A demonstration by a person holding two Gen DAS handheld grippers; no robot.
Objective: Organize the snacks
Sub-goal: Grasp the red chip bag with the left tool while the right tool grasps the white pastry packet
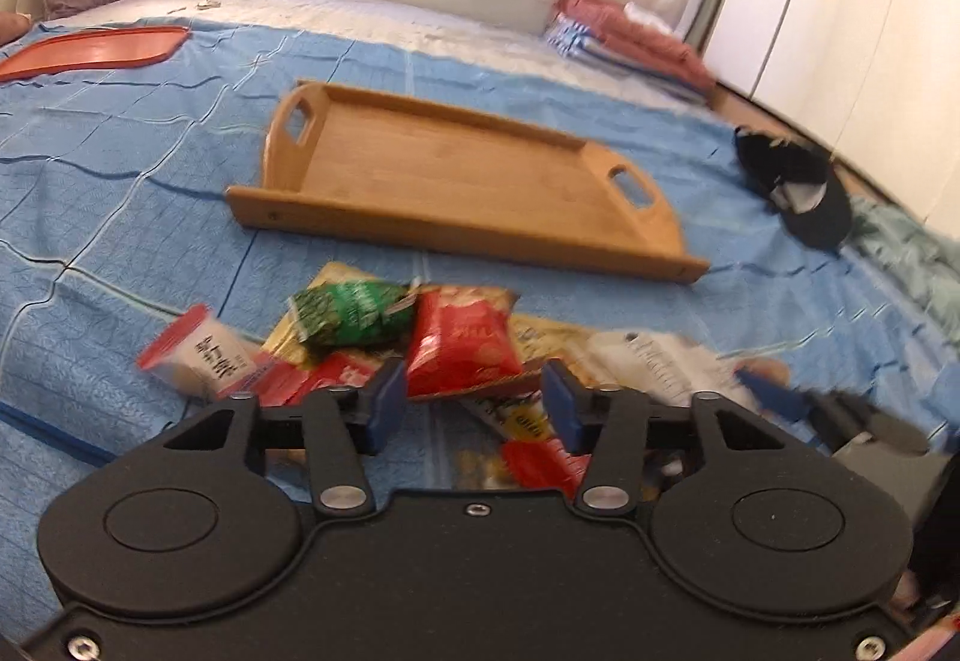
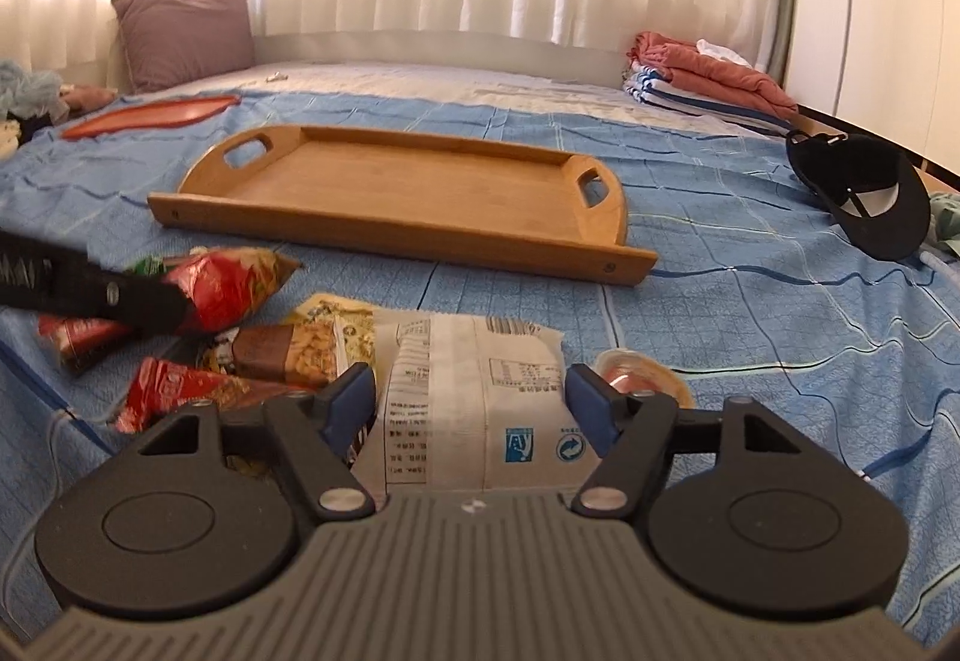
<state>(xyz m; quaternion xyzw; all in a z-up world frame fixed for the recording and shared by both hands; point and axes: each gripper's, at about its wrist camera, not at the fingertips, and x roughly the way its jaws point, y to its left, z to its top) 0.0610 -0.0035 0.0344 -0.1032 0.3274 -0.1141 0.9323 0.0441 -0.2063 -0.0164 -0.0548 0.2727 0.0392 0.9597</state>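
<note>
A pile of snack packets lies on the blue bedspread in front of an empty wooden tray (image 1: 456, 181), which also shows in the right wrist view (image 2: 414, 193). My left gripper (image 1: 474, 400) is open, its jaws on either side of a red snack packet (image 1: 462, 343), with a green packet (image 1: 354, 313) just left of it. My right gripper (image 2: 471, 403) is open, its jaws straddling a white snack packet (image 2: 474, 391). The red packet (image 2: 222, 289) and the left gripper's finger (image 2: 114, 295) show at the left of the right wrist view.
An orange tray (image 1: 90, 51) lies far left on the bed. A black cap (image 2: 864, 193) sits at the right edge. Folded clothes (image 2: 708, 78) and a purple pillow (image 2: 186, 33) are at the back by the curtains.
</note>
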